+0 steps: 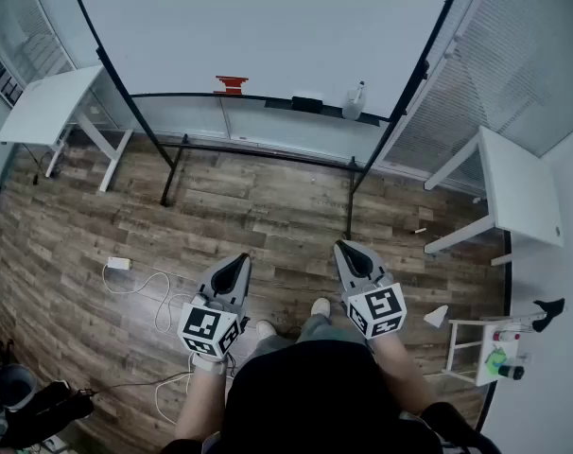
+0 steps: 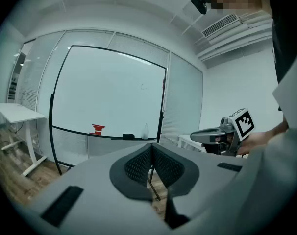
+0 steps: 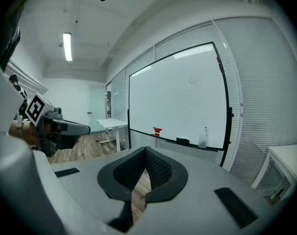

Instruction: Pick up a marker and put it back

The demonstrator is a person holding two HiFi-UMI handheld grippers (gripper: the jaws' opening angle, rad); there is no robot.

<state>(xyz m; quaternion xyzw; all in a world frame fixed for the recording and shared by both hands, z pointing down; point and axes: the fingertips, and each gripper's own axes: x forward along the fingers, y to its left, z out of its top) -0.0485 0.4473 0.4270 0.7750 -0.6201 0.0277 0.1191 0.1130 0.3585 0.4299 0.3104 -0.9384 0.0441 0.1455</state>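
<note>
- Left gripper is held low in front of the person, its jaws pressed together with nothing between them; its own view shows the ribbed pads meeting at the tip
- Right gripper is just beside it at about the same height, its jaws likewise together and empty, as its own view confirms
- Both point toward a whiteboard on a black frame, well apart from the grippers across a wood floor
- On the board's tray sit a red thing, a black eraser and a clear bottle; whether the red thing holds pens is too small to tell
- What looks like a marker with a red end lies on a small white stand by the right wall, to the right of the right gripper and well away from both tools
- A short white stick lies on the floor near the right table; what it is I cannot tell
- A second white table stands left of the board
- A white cable with an adapter trails over the floor left of the left gripper
</note>
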